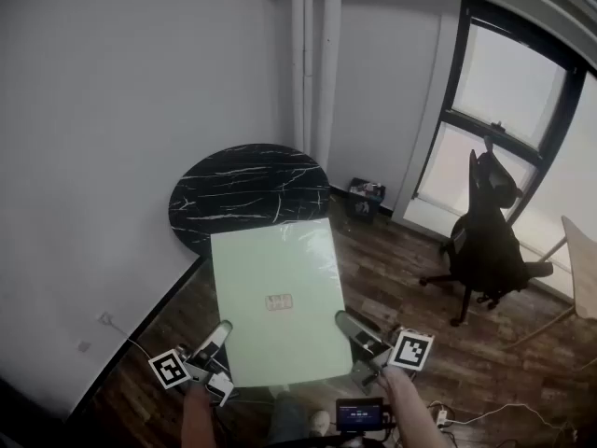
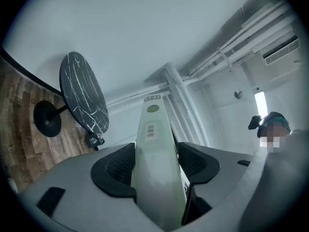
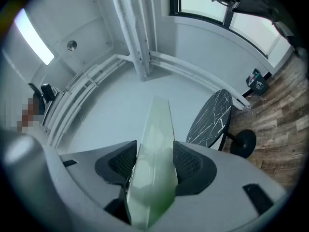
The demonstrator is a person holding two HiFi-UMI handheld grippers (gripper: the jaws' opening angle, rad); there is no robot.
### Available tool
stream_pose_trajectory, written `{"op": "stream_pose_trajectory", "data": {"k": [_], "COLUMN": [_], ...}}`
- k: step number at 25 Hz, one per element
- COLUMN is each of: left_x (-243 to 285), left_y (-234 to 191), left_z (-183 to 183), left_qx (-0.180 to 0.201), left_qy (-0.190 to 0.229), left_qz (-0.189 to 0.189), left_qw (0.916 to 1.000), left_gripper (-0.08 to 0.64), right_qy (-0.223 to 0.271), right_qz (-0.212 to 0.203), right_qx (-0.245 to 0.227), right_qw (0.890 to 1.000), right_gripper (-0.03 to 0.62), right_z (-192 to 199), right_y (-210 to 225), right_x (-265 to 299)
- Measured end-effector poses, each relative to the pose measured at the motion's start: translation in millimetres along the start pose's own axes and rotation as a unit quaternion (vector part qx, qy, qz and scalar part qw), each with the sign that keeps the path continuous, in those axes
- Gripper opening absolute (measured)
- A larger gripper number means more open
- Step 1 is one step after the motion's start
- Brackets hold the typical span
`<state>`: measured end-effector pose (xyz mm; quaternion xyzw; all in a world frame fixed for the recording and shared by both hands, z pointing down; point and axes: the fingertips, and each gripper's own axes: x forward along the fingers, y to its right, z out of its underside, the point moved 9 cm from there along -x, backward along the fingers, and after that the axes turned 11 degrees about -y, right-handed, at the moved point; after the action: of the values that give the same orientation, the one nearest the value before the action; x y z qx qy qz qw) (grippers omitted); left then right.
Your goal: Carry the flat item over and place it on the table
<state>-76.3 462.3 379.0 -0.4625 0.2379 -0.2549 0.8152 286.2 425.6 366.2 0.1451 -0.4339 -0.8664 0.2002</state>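
Note:
A pale green flat board (image 1: 275, 297) with a small label at its middle hangs level in the air in front of me. My left gripper (image 1: 220, 336) is shut on its near left edge and my right gripper (image 1: 349, 325) is shut on its near right edge. The board's far edge reaches over the near rim of a round black marble-top table (image 1: 247, 189). In the left gripper view the board (image 2: 153, 144) runs edge-on between the black pads (image 2: 116, 167), with the table (image 2: 84, 93) at left. In the right gripper view the board (image 3: 157, 144) fills the gap, with the table (image 3: 210, 120) at right.
A black office chair (image 1: 490, 241) stands at right before a tall window (image 1: 508, 110). White pipes (image 1: 312, 54) run up the corner behind the table, with a small dark box (image 1: 366, 197) on the wooden floor below. A light wooden tabletop (image 1: 583, 269) juts in at far right. A white wall lies close on the left.

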Motion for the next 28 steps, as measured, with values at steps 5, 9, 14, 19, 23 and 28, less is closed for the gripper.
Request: {"op": "stream_pose_trajectory", "data": {"k": [5, 9, 14, 19, 23, 28], "left_x": [-11.0, -16.5, -14.7, -9.4, 2.6, 15.8], "left_y": [-7.8, -18.8, -31.8, -45.2, -54.1, -74.0], "left_z": [-17.4, -22.1, -29.7, -37.6, -48.6, -72.9], "left_qx": [0.009, 0.005, -0.010, -0.016, -0.021, -0.027], "left_qy": [-0.003, -0.002, -0.003, -0.007, -0.013, -0.016], "left_qz": [0.002, -0.001, -0.001, 0.000, -0.001, 0.000], "left_qw": [1.0000, 1.0000, 0.9999, 0.9998, 0.9997, 0.9995], "left_gripper": [0.278, 0.278, 0.276, 0.276, 0.276, 0.276], "right_qy": [0.006, 0.003, 0.004, 0.004, 0.009, 0.012], "right_qz": [-0.001, -0.001, 0.004, 0.015, 0.020, 0.025], "right_qx": [0.000, 0.003, 0.012, 0.014, 0.017, 0.021], "right_qw": [1.000, 1.000, 1.000, 1.000, 1.000, 0.999], "right_gripper": [0.224, 0.224, 0.224, 0.224, 0.224, 0.224], "right_z": [7.7, 12.3, 12.3, 8.3, -0.9, -16.4], "right_y": [2.5, 9.9, 18.7, 27.1, 35.8, 52.7], "right_x": [19.5, 29.7, 40.4, 46.8, 52.4, 73.7]}}
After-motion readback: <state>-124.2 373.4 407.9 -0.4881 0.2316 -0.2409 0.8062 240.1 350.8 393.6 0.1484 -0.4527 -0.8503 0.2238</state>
